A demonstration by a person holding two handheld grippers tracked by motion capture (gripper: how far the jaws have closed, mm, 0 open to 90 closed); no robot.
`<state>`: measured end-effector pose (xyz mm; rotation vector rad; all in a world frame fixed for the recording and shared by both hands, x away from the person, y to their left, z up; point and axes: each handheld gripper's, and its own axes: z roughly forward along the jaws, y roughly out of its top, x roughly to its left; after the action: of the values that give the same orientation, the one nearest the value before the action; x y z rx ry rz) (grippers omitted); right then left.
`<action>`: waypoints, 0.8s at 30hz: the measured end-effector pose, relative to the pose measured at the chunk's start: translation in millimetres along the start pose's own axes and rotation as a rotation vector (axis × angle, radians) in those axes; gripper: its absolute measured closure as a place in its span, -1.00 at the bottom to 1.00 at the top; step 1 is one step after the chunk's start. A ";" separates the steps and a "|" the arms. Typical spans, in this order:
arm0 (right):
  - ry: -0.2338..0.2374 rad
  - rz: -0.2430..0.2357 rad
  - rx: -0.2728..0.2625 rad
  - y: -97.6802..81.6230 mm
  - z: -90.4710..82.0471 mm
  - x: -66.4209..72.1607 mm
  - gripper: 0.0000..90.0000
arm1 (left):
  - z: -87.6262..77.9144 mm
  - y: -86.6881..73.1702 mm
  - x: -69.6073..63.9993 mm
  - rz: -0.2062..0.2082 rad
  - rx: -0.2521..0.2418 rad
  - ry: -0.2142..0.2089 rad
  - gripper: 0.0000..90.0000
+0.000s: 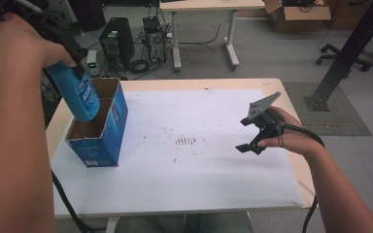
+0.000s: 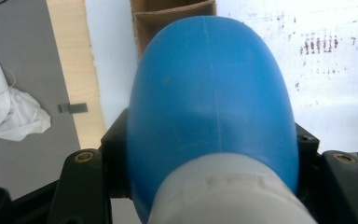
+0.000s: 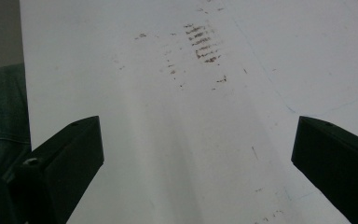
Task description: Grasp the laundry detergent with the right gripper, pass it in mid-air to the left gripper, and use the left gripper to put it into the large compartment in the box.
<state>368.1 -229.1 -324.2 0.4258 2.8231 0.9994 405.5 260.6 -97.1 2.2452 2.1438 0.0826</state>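
A blue plastic bottle [image 1: 80, 97] hangs bottom-down over the open top of a blue cardboard box [image 1: 108, 127] at the table's left side. My left gripper [image 1: 73, 60] is shut on the bottle near its neck, held high in the person's left hand. In the left gripper view the bottle [image 2: 212, 107] swells between the black jaws, its white cap end nearest the camera, with the box's brown inside [image 2: 172, 18] beyond it. My right gripper [image 1: 252, 133] hovers over the table's right part, open with nothing between its jaws. The right gripper [image 3: 198, 154] looks onto bare white sheet.
A white sheet [image 1: 189, 160] with dark smudges [image 1: 185, 141] covers the wooden table [image 1: 291, 102]. Beyond the table's far edge stand a computer tower [image 1: 116, 41], cables and another table's legs [image 1: 232, 48]. A black slanted post [image 1: 349, 48] rises at the right.
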 end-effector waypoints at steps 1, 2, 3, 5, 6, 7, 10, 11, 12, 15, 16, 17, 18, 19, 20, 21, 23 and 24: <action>0.000 0.000 0.000 0.0 0.2 0.0 -0.95 | 0.6 0.2 1.2 -0.003 -0.001 -0.002 -0.15; 0.002 0.000 0.001 0.0 0.5 -0.1 -0.95 | 1.5 0.3 2.5 -0.006 -0.002 -0.001 -0.15; 0.004 -0.002 0.004 0.2 0.9 -0.4 -0.95 | 2.4 0.5 3.4 -0.010 -0.003 -0.001 -0.15; 0.002 0.002 0.004 0.4 1.4 -0.6 -0.95 | 4.9 1.2 5.2 -0.012 -0.004 0.000 -0.15; 0.004 0.002 0.003 0.5 1.5 -0.7 -0.95 | 6.5 1.4 6.0 -0.013 -0.001 0.001 -0.15; 0.004 0.002 0.002 0.6 1.6 -0.7 -0.95 | 8.0 1.6 6.6 -0.015 -0.001 0.001 -0.15; 0.006 0.003 0.005 1.0 2.1 -0.8 -0.95 | 13.2 2.3 9.5 -0.020 0.001 -0.005 -0.15; 0.006 0.003 0.004 1.1 2.1 -0.6 -0.95 | 15.4 2.6 10.8 -0.020 0.003 -0.007 -0.15; 0.009 0.000 0.004 1.5 1.9 -0.7 -0.95 | 16.5 2.8 11.4 -0.021 0.004 -0.008 -0.15; 0.008 0.000 0.006 2.0 1.6 -0.4 -0.95 | 21.9 3.8 12.3 -0.019 0.006 -0.006 -0.15; 0.007 0.001 0.006 2.2 1.5 -0.3 -0.95 | 23.5 4.3 12.8 -0.021 0.007 -0.007 -0.15; 0.006 -0.001 0.005 2.3 1.5 -0.4 -0.95 | 25.6 4.8 13.6 -0.021 0.011 -0.009 -0.15; 0.006 -0.002 0.006 2.6 1.4 -0.2 -0.95 | 27.1 5.1 13.7 -0.022 0.013 -0.009 -0.15; 0.005 -0.003 0.004 2.7 1.3 0.0 -0.95 | 28.7 5.4 14.3 -0.020 0.015 -0.010 -0.15; 0.006 -0.002 0.004 2.9 1.1 0.4 -0.95 | 30.0 5.7 14.7 -0.023 0.014 -0.012 -0.15; 0.004 -0.002 0.003 3.1 0.9 0.8 -0.95 | 31.4 6.1 15.2 -0.023 0.015 -0.013 -0.15; 0.005 -0.004 0.002 3.4 0.3 1.4 -0.95 | 34.8 6.7 15.8 -0.021 0.018 -0.011 -0.15; 0.004 -0.005 0.002 3.5 0.0 1.6 -0.95 | 35.9 6.9 16.0 -0.021 0.018 -0.010 -0.15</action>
<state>367.4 -226.0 -322.0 0.4179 2.8279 0.9971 415.5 276.6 -132.2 2.2278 2.1710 0.0507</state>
